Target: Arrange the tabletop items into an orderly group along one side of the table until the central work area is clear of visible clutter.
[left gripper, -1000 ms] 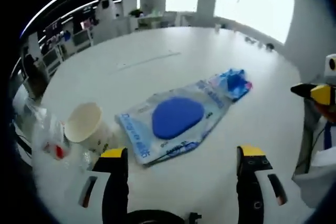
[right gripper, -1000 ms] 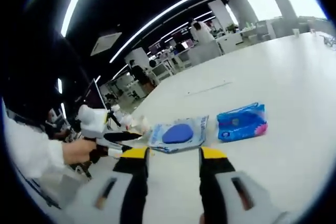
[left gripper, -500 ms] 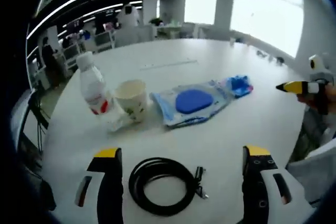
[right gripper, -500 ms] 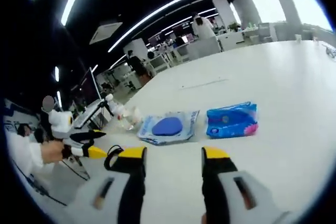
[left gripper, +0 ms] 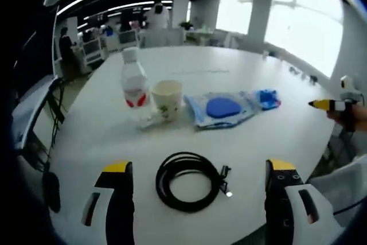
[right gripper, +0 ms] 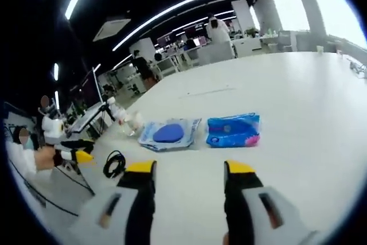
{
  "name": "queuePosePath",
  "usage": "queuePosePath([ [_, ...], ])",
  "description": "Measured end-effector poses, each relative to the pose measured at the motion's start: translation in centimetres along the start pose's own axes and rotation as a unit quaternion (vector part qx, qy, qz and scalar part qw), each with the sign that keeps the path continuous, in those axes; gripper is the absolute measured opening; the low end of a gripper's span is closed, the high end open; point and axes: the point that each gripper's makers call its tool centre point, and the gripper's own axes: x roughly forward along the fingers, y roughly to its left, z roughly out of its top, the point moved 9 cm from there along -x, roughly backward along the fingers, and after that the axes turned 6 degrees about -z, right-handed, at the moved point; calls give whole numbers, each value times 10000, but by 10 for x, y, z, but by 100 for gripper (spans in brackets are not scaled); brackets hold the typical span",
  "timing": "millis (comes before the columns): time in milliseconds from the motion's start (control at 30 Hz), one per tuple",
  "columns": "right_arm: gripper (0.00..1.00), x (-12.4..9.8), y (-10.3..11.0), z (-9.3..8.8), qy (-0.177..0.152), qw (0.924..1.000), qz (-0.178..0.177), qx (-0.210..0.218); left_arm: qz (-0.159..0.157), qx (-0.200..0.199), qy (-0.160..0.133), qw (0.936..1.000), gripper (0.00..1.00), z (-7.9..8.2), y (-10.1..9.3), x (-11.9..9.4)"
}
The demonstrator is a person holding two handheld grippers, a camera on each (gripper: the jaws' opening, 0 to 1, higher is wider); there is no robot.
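Observation:
A coiled black cable (left gripper: pixel 189 181) lies on the white table (left gripper: pixel 269 124) between my left gripper's (left gripper: pixel 200 170) open jaws. Beyond it stand a clear water bottle (left gripper: pixel 134 86) with a red label and a paper cup (left gripper: pixel 167 98). To their right lie a clear packet with a blue oval (left gripper: pixel 222 108) and a blue wipes pack (left gripper: pixel 267 98). In the right gripper view, the packet (right gripper: pixel 169 133), the blue wipes pack (right gripper: pixel 233 130), the bottle (right gripper: pixel 121 117) and the cable (right gripper: pixel 114 163) lie ahead of my open right gripper (right gripper: pixel 190 168). The left gripper (right gripper: pixel 73 154) shows at the left; the right gripper (left gripper: pixel 330 105) shows at the far right.
A thin line (left gripper: pixel 206 72) marks the table's middle. Small dark items (left gripper: pixel 298 73) sit at the far right edge. Desks, chairs and people stand in the office beyond the table (right gripper: pixel 189 55). A chair or stand (left gripper: pixel 34 119) is at the table's left edge.
Both views have pulled back from the items. The cable now lies further forward between my left jaws, and the bottle and cup appear smaller and more central.

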Motion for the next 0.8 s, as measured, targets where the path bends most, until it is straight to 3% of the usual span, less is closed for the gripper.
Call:
queuePosePath([
  [400,45,-7,-4,-6,8,9997,-147,199,40,-84,97,9999,89,0,6,3],
  [533,45,-8,-3,-7,12,9996,-151,243,75,-469,189,9987,89,-9,11,7],
  [800,44,-8,-3,-12,81,9993,-156,335,228,-392,744,9962,91,-25,5,21],
])
